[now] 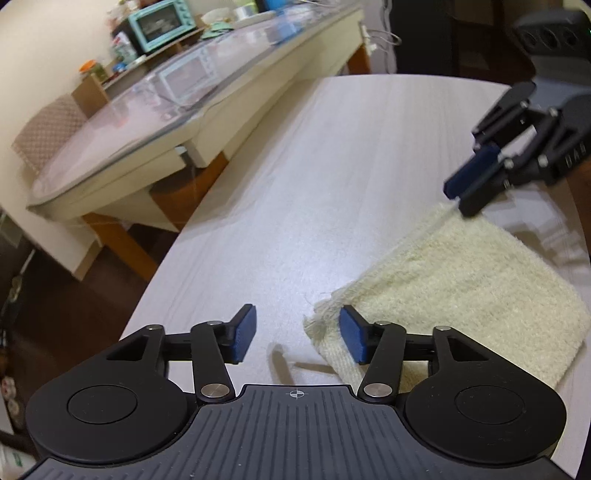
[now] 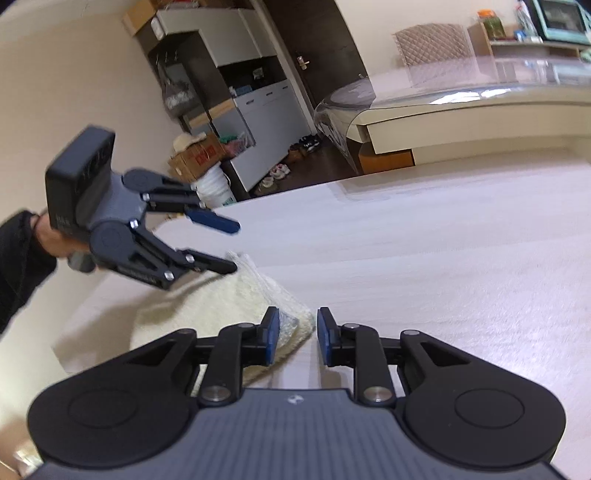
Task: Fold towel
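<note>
A cream folded towel (image 1: pixel 461 280) lies flat on the pale table (image 1: pixel 332 166), towards its right side. My left gripper (image 1: pixel 299 336) is open at the towel's near frayed corner. That corner sits just inside its right pad (image 1: pixel 352 339) and is not pinched. My right gripper (image 1: pixel 461 197) hovers over the towel's far corner. In the right wrist view the towel (image 2: pixel 221 299) has a corner reaching between the parted pads of the right gripper (image 2: pixel 297 338), which do not press on it. The left gripper (image 2: pixel 232 247) stands open above the other corner, held by a hand in a dark sleeve (image 2: pixel 22 251).
Left of the pale table stands a glass-topped cream table (image 1: pixel 166 110) with a teal toaster oven (image 1: pixel 162 22) and jars at its far end. A quilted chair (image 2: pixel 432 40), a white cabinet (image 2: pixel 266 122), cardboard boxes (image 2: pixel 199 155) and shoes line the room's far side.
</note>
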Demonstrator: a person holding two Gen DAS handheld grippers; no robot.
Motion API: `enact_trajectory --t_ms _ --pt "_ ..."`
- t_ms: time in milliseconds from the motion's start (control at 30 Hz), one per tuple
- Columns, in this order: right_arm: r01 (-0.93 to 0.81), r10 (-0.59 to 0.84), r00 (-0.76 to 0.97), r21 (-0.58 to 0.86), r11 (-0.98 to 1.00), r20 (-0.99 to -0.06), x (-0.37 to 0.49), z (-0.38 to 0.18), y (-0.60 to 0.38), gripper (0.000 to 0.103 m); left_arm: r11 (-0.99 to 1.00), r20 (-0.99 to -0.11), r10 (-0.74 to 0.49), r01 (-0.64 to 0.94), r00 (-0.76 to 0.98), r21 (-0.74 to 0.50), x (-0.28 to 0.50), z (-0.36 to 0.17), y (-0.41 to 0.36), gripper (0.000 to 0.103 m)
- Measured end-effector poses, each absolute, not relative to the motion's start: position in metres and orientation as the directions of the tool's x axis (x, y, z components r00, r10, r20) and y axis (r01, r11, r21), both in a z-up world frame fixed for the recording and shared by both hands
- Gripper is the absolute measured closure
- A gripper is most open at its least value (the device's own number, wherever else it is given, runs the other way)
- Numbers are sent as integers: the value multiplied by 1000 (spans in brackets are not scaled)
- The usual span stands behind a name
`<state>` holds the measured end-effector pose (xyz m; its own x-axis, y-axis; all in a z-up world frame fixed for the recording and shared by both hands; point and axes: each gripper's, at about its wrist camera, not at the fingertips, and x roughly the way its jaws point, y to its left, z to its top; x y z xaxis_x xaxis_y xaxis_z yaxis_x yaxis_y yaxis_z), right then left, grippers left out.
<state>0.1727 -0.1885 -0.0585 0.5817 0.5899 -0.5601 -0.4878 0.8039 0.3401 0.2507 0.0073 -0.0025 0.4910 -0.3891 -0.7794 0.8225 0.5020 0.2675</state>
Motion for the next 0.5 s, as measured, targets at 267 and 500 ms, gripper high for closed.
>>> enact_trajectory --t_ms 267,500 --pt "-576 619 588 267 773 -521 138 -33 -186 69 658 -724 -372 715 580 235 219 24 38 30" --pt "-749 658 464 133 649 -593 76 -28 -155 70 742 -710 -353 644 609 184 151 26 72 25"
